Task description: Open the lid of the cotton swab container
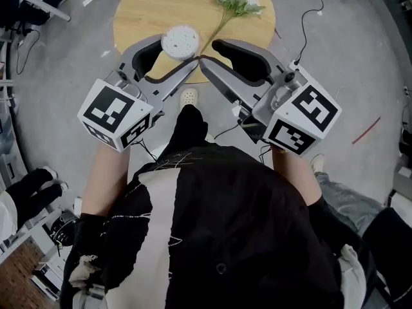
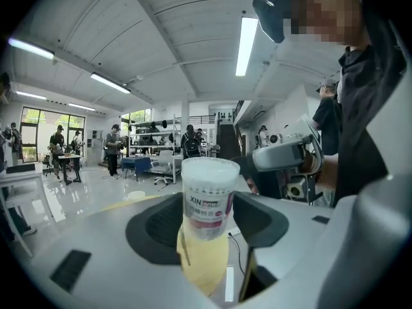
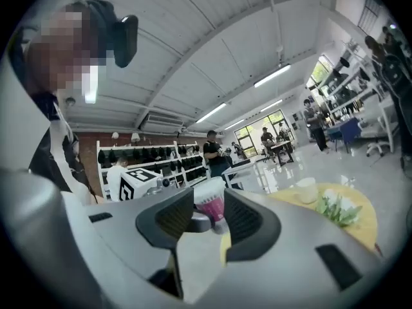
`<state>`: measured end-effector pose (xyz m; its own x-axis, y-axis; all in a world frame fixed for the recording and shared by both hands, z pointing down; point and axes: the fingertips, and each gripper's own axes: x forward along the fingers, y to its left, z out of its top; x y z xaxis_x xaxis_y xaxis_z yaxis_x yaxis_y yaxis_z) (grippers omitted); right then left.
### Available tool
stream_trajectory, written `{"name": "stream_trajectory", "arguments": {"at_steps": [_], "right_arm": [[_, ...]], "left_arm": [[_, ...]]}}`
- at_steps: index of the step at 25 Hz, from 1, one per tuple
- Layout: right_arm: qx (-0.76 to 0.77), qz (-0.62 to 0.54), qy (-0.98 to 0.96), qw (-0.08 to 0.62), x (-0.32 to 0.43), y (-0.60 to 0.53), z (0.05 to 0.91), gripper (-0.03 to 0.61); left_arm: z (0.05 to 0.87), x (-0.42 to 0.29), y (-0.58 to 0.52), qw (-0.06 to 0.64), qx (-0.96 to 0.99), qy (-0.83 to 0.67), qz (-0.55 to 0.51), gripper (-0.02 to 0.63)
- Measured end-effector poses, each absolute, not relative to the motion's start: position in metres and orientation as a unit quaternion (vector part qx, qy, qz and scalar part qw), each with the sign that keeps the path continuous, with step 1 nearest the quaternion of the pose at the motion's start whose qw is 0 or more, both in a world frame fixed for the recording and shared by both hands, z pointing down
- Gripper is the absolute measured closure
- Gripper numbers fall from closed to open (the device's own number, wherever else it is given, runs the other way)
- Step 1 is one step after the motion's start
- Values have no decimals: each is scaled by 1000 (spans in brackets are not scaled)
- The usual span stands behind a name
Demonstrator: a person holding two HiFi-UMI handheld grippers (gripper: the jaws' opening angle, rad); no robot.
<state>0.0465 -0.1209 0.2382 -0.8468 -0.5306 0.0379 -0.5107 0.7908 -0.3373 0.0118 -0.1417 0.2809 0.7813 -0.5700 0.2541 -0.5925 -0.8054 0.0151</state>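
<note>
White plastic with a pink label: cotton swab container [image 2: 207,198], upright between the fingers [image 2: 161,224] of the left gripper [image 1: 178,51], pads pressed to both its sides, lid on top. Right gripper [image 1: 208,51] released, fingers [image 3: 248,221] spread and grasping nothing, tips almost meeting the left fingertips just beside the container. Seen ahead through that gap, the container, with a grey left finger crossing its lower part. Beyond and below both pairs of fingers, a round wooden tabletop [image 1: 141,11]. On it, past the right fingers, a sprig of white flowers [image 1: 237,0] and a small white cup [image 3: 307,189], both well apart from the container. Nearer than the fingertips, grey floor [image 1: 64,69], a pale shoe [image 1: 188,97] and a black-and-white jacket [image 1: 244,224].
</note>
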Motion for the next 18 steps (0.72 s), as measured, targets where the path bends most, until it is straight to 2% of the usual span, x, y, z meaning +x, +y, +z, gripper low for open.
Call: {"name": "stream_trajectory", "arguments": {"at_steps": [4,9,18], "right_arm": [[-273,-94,957,-1,29,-111,226,386],[-270,-65,960,-20,16,-105,224,329],[-302,-28,951,-61,14,-108,234,328]], "left_arm": [[274,9,-129,33,941,-305,140,357],[276,11,-119,23,940,-296,167,357],[287,19,-114,48,944,-277,174,357]]}}
